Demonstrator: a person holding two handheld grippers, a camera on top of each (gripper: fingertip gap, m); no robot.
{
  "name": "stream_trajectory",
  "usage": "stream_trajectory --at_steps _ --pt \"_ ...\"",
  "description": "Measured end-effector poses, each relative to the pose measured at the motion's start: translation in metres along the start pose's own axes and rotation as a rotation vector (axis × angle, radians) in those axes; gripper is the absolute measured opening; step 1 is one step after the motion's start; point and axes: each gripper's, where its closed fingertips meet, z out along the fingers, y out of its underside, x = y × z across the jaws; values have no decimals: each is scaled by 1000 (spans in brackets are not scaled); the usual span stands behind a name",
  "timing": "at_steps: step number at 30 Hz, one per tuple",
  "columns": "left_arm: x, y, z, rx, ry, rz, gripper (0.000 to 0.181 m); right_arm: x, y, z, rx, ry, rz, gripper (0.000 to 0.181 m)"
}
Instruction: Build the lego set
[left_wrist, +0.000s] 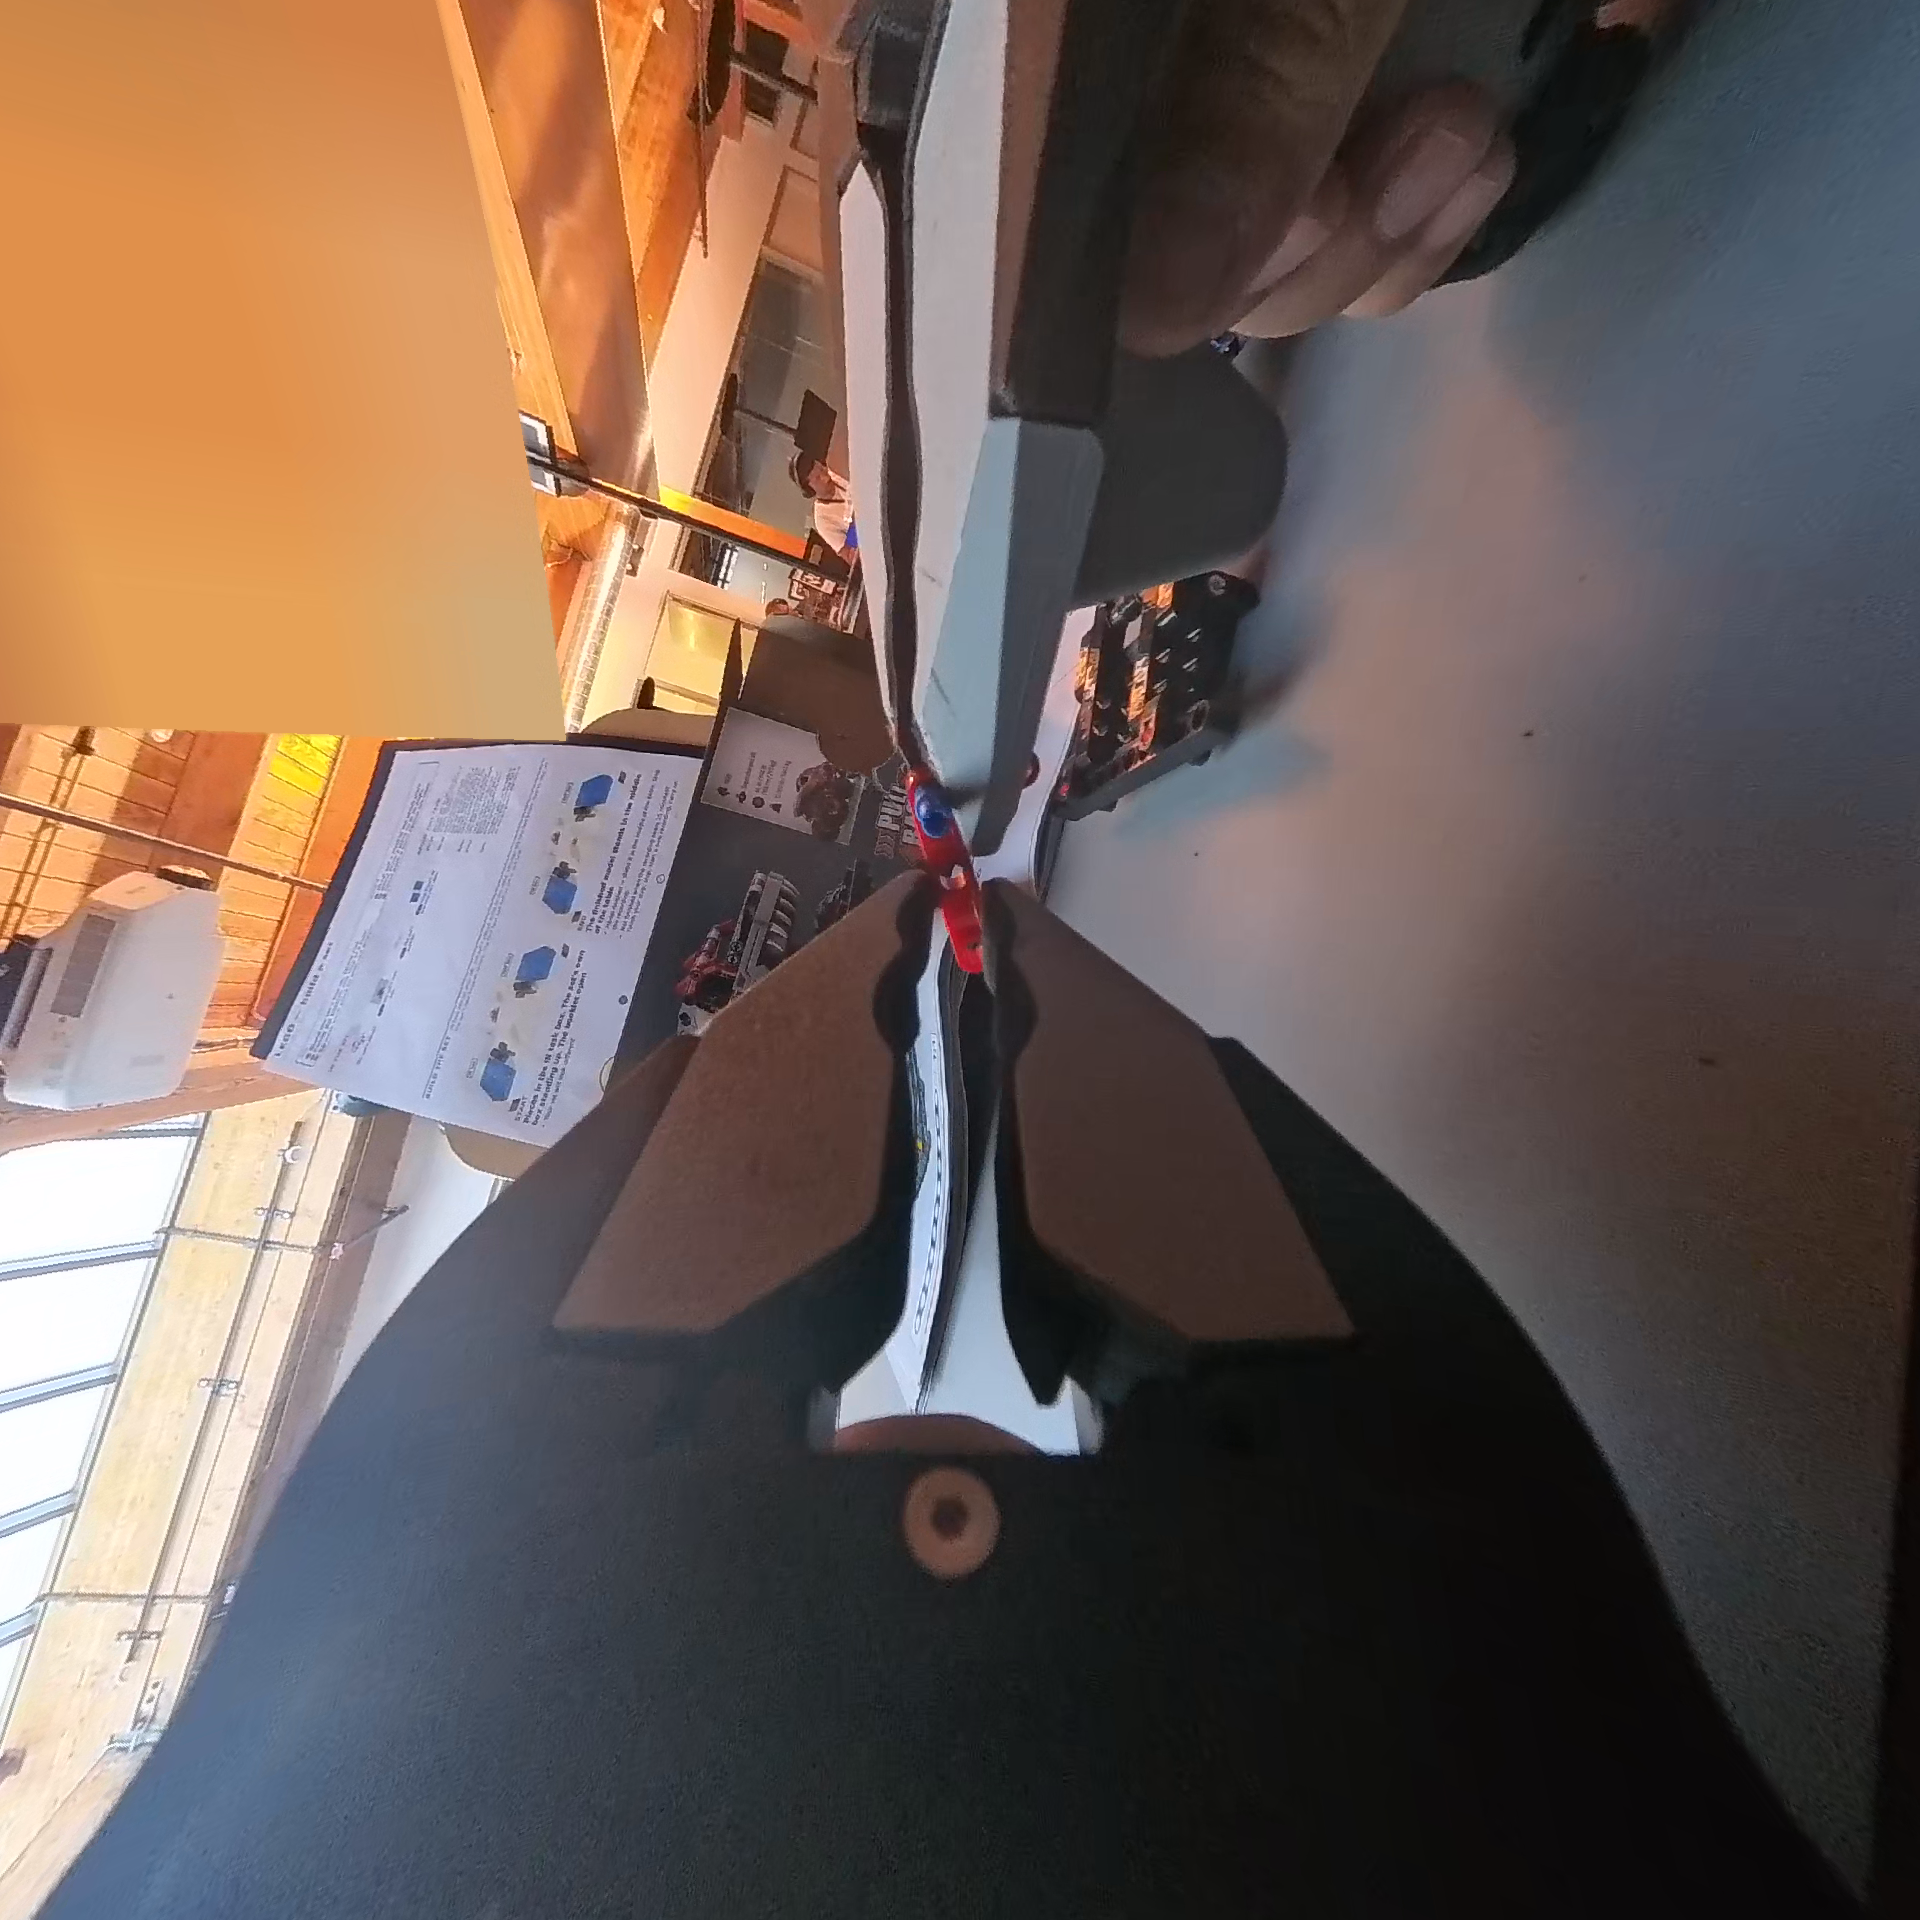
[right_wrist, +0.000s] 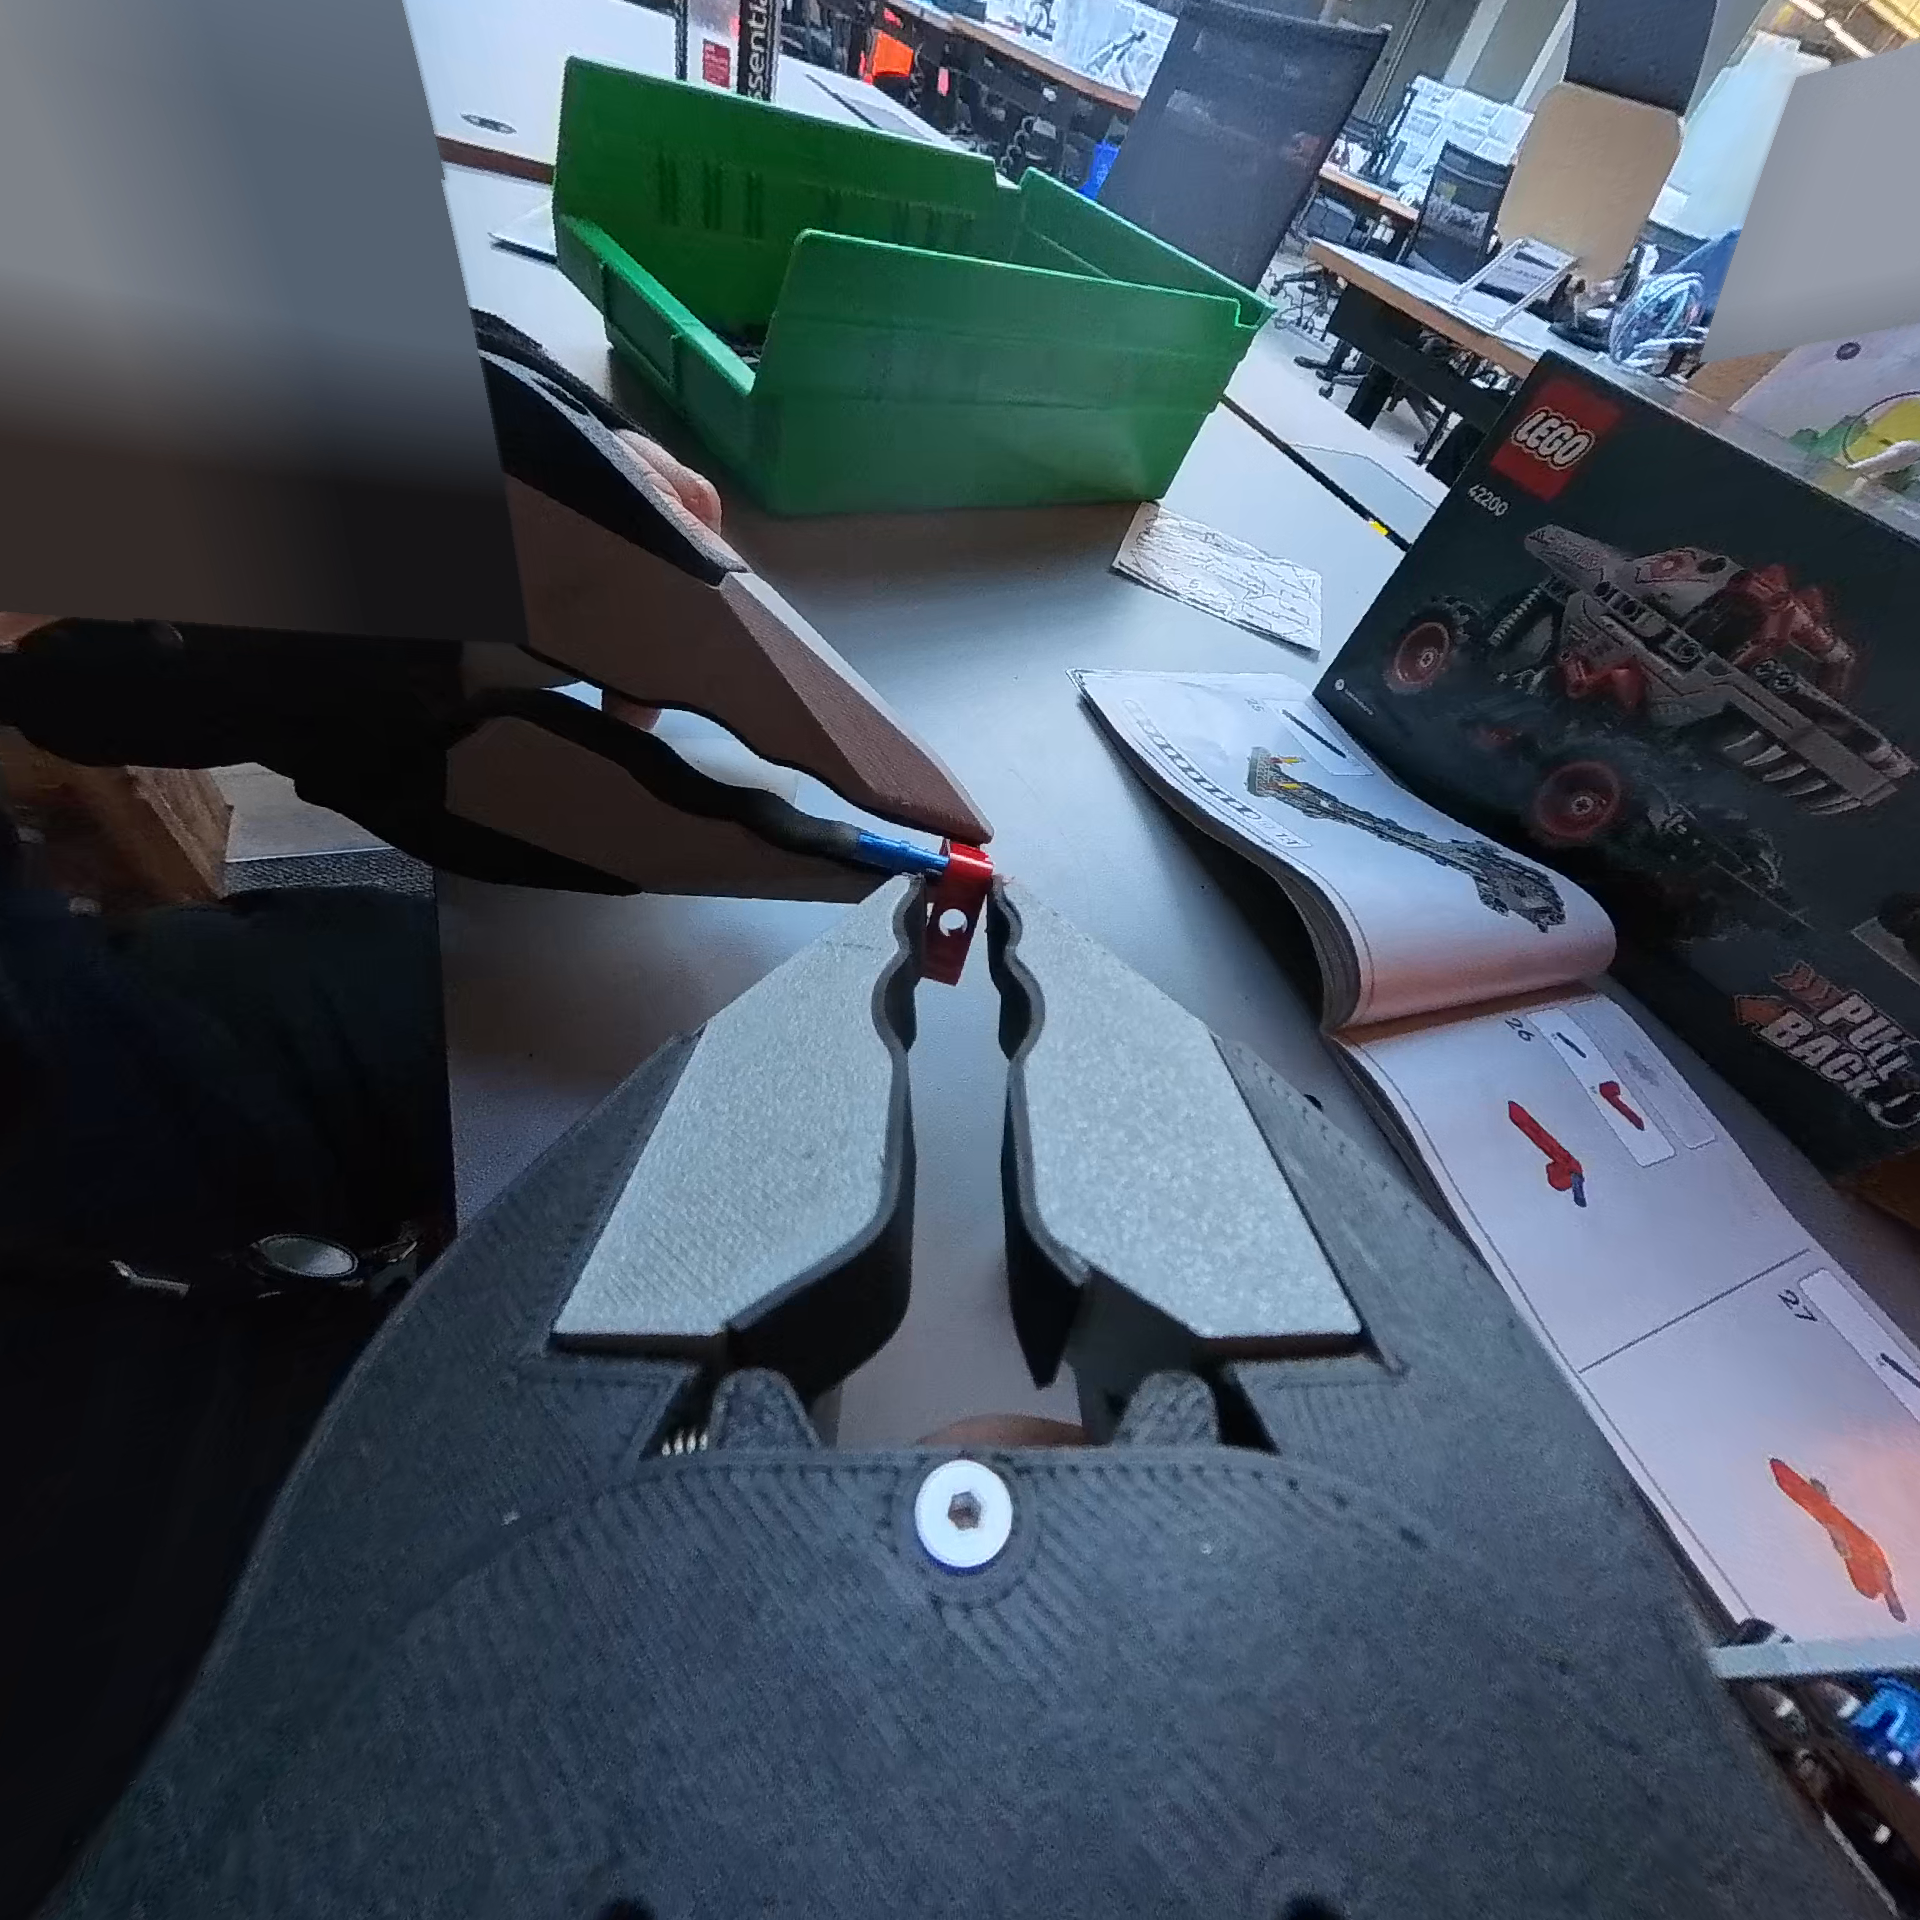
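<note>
Right gripper (right_wrist: 948, 914): grey-faced fingers are pinching a small red lego piece (right_wrist: 956, 914) at their very tips, above the grey table (right_wrist: 1039, 644).
Left gripper (right_wrist: 935, 844): brown-faced fingers are coming in from the left in the right wrist view, closing on a blue pin (right_wrist: 902, 852).
Pin and piece: the blue pin's end is meeting the red piece at its upper edge; how far it is seated, cannot tell.
Left wrist view: the camera is lying rolled sideways; both fingertip pairs are converging on the red piece, with the blue pin showing at its top end.
Instruction booklet (right_wrist: 1455, 935): lying open on the table to the right of the grippers.
Lego box (right_wrist: 1662, 707): standing just behind the booklet.
Green bin (right_wrist: 935, 364): sitting farther back on the table, well apart from the grippers.
</note>
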Motion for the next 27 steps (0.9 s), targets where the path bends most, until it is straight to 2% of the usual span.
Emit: stream_trajectory --at_steps 1,27 --pt "0 0 0 0 0 0 5 0 0 0 0 0 0 7" --pt "1 1 1 -5 8 -5 6 1 -1 0 4 6 2 14"
